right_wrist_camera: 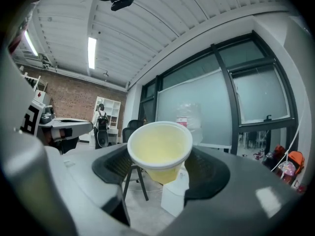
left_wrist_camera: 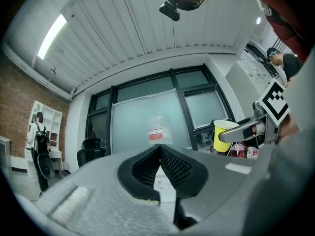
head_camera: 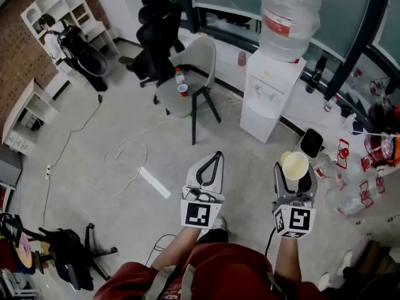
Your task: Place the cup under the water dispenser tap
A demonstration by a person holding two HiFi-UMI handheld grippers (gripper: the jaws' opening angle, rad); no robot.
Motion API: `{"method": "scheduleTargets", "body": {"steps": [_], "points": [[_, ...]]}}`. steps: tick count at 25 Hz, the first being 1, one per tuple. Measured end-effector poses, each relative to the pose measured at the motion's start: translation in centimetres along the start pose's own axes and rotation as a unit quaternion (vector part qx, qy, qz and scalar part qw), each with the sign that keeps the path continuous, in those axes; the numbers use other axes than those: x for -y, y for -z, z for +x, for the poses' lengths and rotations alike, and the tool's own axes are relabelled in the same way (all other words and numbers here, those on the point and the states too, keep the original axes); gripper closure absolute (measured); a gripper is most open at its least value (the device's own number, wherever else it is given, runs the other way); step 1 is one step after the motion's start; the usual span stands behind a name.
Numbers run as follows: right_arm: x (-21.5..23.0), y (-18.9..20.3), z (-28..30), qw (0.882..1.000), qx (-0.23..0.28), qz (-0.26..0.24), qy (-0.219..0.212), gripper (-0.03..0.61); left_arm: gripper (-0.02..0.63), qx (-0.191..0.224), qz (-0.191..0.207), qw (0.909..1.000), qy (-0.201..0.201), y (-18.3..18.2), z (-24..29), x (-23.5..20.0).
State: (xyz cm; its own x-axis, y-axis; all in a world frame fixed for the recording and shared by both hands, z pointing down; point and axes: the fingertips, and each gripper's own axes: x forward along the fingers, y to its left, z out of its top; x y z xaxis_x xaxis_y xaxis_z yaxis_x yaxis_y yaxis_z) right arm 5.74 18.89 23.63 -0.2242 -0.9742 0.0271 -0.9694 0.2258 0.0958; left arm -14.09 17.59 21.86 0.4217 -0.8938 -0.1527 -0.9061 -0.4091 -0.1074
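Note:
A yellow cup (head_camera: 295, 165) sits upright between the jaws of my right gripper (head_camera: 294, 180), which is shut on it. In the right gripper view the cup (right_wrist_camera: 160, 149) fills the middle, empty inside, pads pressing on both sides. The white water dispenser (head_camera: 272, 95) with its big clear bottle (head_camera: 287, 17) stands ahead by the window wall, its taps (head_camera: 265, 94) facing me, well beyond the cup. Part of the dispenser (right_wrist_camera: 174, 200) shows below the cup. My left gripper (head_camera: 219, 156) is shut on nothing, level with the right one; its pads (left_wrist_camera: 170, 163) meet at the tip.
A grey chair (head_camera: 190, 74) with a bottle and a red cup (head_camera: 182, 90) stands left of the dispenser. Black office chairs (head_camera: 156, 36) stand behind it. Cables (head_camera: 125, 155) and a white strip (head_camera: 154, 182) lie on the floor. Bottles and clutter (head_camera: 350, 167) crowd the right side.

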Motion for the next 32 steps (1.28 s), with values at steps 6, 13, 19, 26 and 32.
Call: {"method": "scheduleTargets", "body": {"steps": [6,13,19,26,32], "points": [[-0.8,0.7,5.7,1.0,-0.016,-0.007,-0.001,0.256,0.615,-0.002,-0.008,1.0,0.003,2.2,4.2,-4.3],[-0.7,1.2,9.8,0.999,-0.029,-0.014,0.005,0.256,0.615,0.004,-0.012,0.9997,0.02,3.2,8.1,-6.4],[0.4,2.3,12.6,0.999,-0.032,-0.008,0.007,0.256,0.615,-0.001,-0.012,0.9996,0.025,4.4,11.1,-6.8],[4.3,3.5,17.0,1.0,-0.02,0.006,-0.005,0.256,0.615,-0.004,-0.007,0.9996,0.027,6.1,16.8,-5.3],[9.2,5.1,21.6,0.999,-0.035,0.01,-0.018,0.256,0.615,-0.022,-0.001,0.9995,0.023,7.7,23.3,-3.8]]}}
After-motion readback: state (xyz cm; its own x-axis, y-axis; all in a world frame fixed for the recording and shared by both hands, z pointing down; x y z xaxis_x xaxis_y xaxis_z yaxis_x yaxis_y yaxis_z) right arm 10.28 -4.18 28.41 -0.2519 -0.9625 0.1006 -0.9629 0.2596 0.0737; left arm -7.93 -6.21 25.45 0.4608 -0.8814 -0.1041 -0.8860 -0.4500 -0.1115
